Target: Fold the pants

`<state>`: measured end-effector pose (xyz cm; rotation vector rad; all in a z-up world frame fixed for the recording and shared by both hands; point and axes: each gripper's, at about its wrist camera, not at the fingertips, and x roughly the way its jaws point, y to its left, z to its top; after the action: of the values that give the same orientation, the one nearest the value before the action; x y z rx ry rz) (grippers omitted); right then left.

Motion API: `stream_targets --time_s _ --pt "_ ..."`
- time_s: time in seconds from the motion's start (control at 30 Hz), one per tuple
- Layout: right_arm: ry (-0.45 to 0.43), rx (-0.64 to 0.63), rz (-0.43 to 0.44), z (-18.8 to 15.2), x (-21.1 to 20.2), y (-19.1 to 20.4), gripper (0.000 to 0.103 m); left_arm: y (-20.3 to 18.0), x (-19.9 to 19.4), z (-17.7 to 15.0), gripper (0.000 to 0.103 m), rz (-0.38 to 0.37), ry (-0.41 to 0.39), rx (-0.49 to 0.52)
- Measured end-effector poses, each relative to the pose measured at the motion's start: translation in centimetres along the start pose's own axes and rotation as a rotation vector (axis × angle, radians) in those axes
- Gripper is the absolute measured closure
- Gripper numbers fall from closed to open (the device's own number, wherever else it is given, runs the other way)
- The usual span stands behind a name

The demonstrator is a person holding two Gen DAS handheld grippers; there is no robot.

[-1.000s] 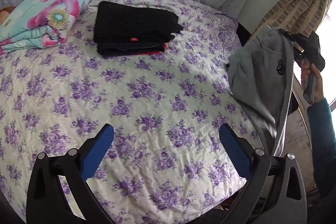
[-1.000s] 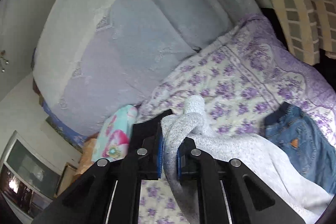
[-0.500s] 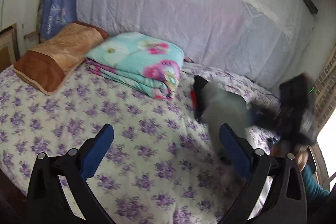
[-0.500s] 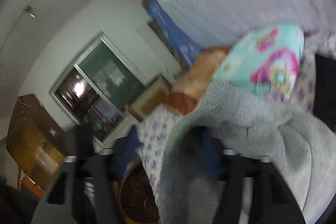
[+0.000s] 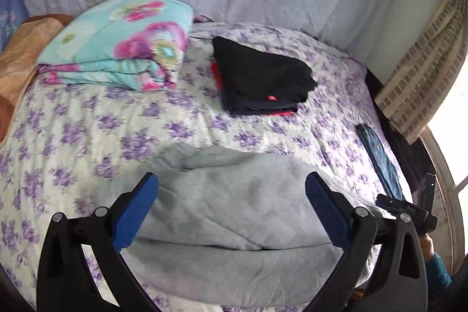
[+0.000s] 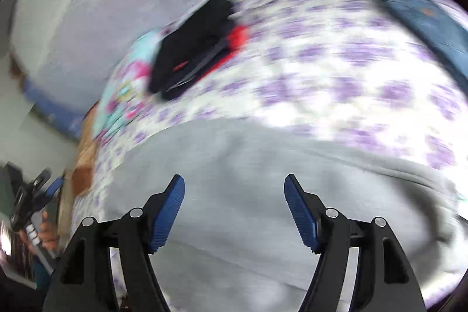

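Grey sweatpants [image 5: 234, 203] lie bunched on the purple-flowered bedspread [image 5: 87, 122] near the bed's front edge. They also fill the lower part of the right wrist view [image 6: 248, 183]. My left gripper [image 5: 232, 209] is open and empty, its blue pads above the grey cloth. My right gripper [image 6: 234, 209] is open and empty over the same pants. The right wrist view is blurred by motion.
A stack of folded dark clothes [image 5: 263, 78] with red trim lies behind the pants. A folded floral quilt [image 5: 117, 46] and a brown pillow [image 5: 17, 57] are at the back left. Blue jeans [image 5: 380, 157] lie at the bed's right edge, by a curtain [image 5: 424, 78].
The right gripper carried the grey pants over the bed, opened and let them go. The pants now lie on the bedspread. The left gripper stayed open and swung back over them.
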<state>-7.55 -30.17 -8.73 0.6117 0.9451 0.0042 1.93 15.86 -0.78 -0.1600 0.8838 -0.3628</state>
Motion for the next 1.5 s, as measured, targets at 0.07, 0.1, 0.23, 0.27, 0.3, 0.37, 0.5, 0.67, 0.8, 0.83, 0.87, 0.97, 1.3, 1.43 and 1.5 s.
stream_targets --time_s 0.07,0.1,0.23,0.27,0.3,0.37,0.5,0.67,0.8,0.83,0.87,0.97,1.3,1.43,1.5 --pt "-0.082 0.160 -0.154 -1.3 -4.4 -7.2 0.031 -2.8 2.6 0.7 0.005 -0.011 0.041 0.070" --pt "-0.111 0.224 -0.228 -2.4 -6.4 -10.1 0.030 -4.1 3.5 0.8 0.005 -0.015 0.054 0.098" --pt "-0.106 0.288 -0.353 -6.3 -7.8 -15.8 0.029 -8.4 6.3 1.1 0.005 -0.063 0.106 0.171" --pt "-0.091 0.290 -0.346 -7.0 -6.1 -16.2 0.029 -9.3 6.8 1.0 0.005 -0.068 0.117 0.185" --pt "-0.086 0.290 -0.328 -7.1 -5.0 -16.7 0.027 -10.1 7.1 0.8 0.005 -0.066 0.125 0.198" --pt "-0.113 0.243 -0.289 -6.8 -3.9 -17.1 0.054 -11.3 7.4 0.4 0.005 -0.059 0.136 0.216" --pt "-0.091 0.177 -0.130 -2.3 -4.3 -16.2 0.098 -12.2 6.9 -0.2 0.005 -0.026 0.135 0.219" --pt "-0.245 0.039 -0.016 9.7 -8.8 -13.3 0.099 -10.9 5.6 -0.6 0.005 0.038 0.115 0.135" --pt "-0.240 -0.109 -0.083 16.8 -7.2 -11.5 0.095 -10.4 4.5 -0.9 0.005 0.057 0.100 0.082" --pt "-0.197 -0.139 -0.155 17.4 -5.6 -11.3 0.090 -10.5 4.4 -1.1 0.005 0.058 0.103 0.081" --pt "-0.148 -0.154 -0.239 17.5 -4.1 -11.5 0.065 -10.8 4.5 -1.2 0.005 0.061 0.110 0.087" --pt "-0.039 -0.157 -0.273 13.7 -3.0 -13.0 0.039 -11.8 4.7 -1.3 0.005 0.057 0.115 0.121" --pt "0.268 -0.020 0.107 -9.9 -4.8 -14.1 0.036 -15.9 7.5 -0.8 0.005 -0.026 0.170 0.219" --pt "0.254 -0.051 0.117 -12.7 -3.7 -13.1 0.082 -18.2 7.8 -1.1 0.005 -0.050 0.180 0.285" --pt "0.261 -0.108 0.128 -12.1 -3.7 -11.7 0.093 -18.7 7.5 -1.3 0.005 -0.053 0.175 0.301"
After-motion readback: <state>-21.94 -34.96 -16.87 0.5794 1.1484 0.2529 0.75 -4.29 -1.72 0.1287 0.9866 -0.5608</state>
